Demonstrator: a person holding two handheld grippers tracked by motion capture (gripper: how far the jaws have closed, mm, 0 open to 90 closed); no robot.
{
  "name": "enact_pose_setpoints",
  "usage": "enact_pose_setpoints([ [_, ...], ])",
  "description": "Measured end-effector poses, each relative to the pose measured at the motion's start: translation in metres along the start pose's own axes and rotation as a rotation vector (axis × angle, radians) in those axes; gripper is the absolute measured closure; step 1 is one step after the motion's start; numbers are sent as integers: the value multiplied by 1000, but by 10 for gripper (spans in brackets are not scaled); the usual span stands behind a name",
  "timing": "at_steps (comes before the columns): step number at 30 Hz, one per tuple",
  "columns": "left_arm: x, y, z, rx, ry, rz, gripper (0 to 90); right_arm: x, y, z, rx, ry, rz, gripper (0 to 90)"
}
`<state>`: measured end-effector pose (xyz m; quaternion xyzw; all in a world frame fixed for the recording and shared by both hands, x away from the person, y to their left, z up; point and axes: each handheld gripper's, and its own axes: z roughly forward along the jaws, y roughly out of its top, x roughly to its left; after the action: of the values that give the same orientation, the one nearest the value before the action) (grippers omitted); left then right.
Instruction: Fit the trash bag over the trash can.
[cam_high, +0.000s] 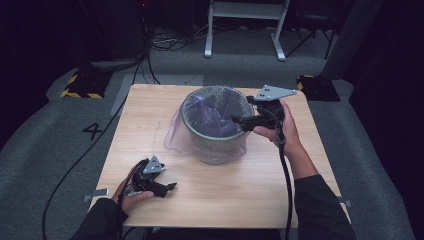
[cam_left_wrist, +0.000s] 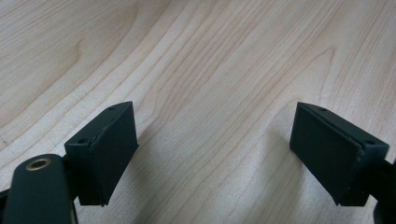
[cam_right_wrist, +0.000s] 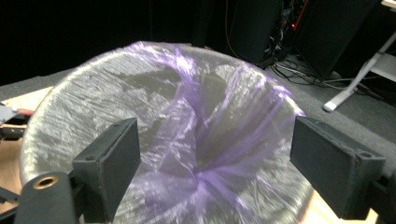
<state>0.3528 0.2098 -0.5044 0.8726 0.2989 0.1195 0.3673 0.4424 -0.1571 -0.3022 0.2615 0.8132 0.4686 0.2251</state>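
a grey bin (cam_high: 216, 127) stands a little beyond the middle of the wooden tabletop (cam_high: 240, 185), lined with a thin purple bag (cam_high: 207, 112) whose edge is folded out over the rim and hangs loose down the bin's left side.

the right gripper (cam_high: 239, 120) is held up at the bin's right rim, pointing leftward across the mouth. its fingers (cam_right_wrist: 109, 163) stand wide apart with nothing between them; in the right gripper view the bag (cam_right_wrist: 196, 140) and the bin's open mouth sit just beyond the fingertips, the crumpled purple film gathered down toward the centre of the bin, in line with the gap between the two pads. the fingers look to be just above the rim; whether they touch the plastic i cannot tell.

the left gripper (cam_high: 170, 186) rests low at the near left corner of the tabletop, well apart from the bin, with the hand (cam_high: 131, 197) behind it. in the left gripper view its fingers (cam_left_wrist: 105, 149) are spread wide over bare wood (cam_left_wrist: 210, 70), holding nothing.
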Motion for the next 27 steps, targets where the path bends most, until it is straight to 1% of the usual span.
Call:
enact_pose_setpoints([
  [2, 0, 0, 0, 0, 0, 0, 146, 0, -1, -4, 10, -12, -15, 162],
  [4, 0, 0, 0, -1, 0, 0, 146, 0, -1, -8, 9, -9, -14, 162],
  [6, 0, 0, 0, 0, 0, 0, 146, -1, -2, -11, 15, -24, -20, 162],
  [9, 0, 0, 0, -1, -1, -1, 146, -2, -5, -15, 18, -24, -13, 162],
  [11, 0, 0, 0, 0, 0, 0, 145, -2, -8, -17, 23, -26, -20, 161],
  [12, 0, 0, 0, 0, 0, 0, 146, -2, -10, -18, 24, -28, -17, 161],
  [13, 0, 0, 0, 0, 0, 0, 145, -3, -12, -18, 30, -25, -10, 161],
  [15, 0, 0, 0, -1, 0, 0, 146, -5, -16, -19, 45, -37, -10, 161],
  [16, 0, 0, 0, -1, -1, 0, 145, -6, -17, -20, 49, -36, -7, 161],
  [19, 0, 0, 0, 0, 0, 1, 145, -7, -21, -22, 64, -45, -16, 159],
  [24, 0, 0, 0, 0, 0, 0, 145, -7, -26, -25, 67, -40, -10, 160],
  [27, 0, 0, 0, 0, 0, 0, 144, -5, -28, -28, 67, -39, -21, 159],
])
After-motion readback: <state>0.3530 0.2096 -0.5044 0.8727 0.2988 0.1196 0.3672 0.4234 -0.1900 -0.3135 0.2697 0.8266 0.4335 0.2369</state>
